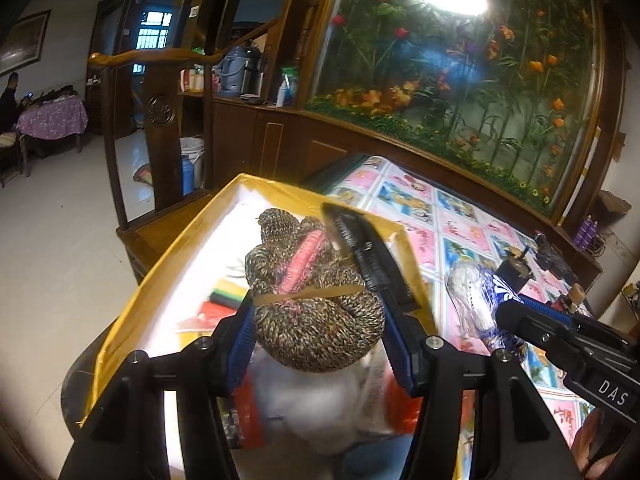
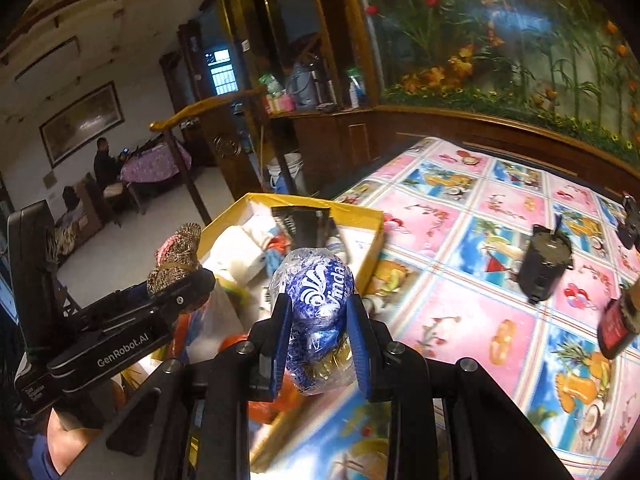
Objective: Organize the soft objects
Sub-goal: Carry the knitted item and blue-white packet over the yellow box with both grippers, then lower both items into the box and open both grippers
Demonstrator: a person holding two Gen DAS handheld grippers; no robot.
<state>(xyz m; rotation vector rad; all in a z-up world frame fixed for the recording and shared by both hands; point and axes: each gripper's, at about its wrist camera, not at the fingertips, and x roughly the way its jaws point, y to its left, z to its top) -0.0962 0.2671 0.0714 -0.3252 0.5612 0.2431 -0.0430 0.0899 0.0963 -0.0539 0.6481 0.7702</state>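
My left gripper (image 1: 320,320) is shut on a brown knitted bundle with a pink band (image 1: 316,300), tied by a rubber band, held above the yellow box (image 1: 132,308). It also shows in the right wrist view (image 2: 176,260). My right gripper (image 2: 320,320) is shut on a blue and white tissue pack in clear wrap (image 2: 316,304), held over the box's right edge (image 2: 372,248). The pack also shows in the left wrist view (image 1: 480,304).
The box holds bags, white soft items and a black packet (image 2: 300,220). It sits beside a table with a pink and blue picture cloth (image 2: 480,280). A black cup (image 2: 544,264) and a dark bottle (image 2: 620,324) stand on the table. A wooden chair (image 1: 160,120) stands behind the box.
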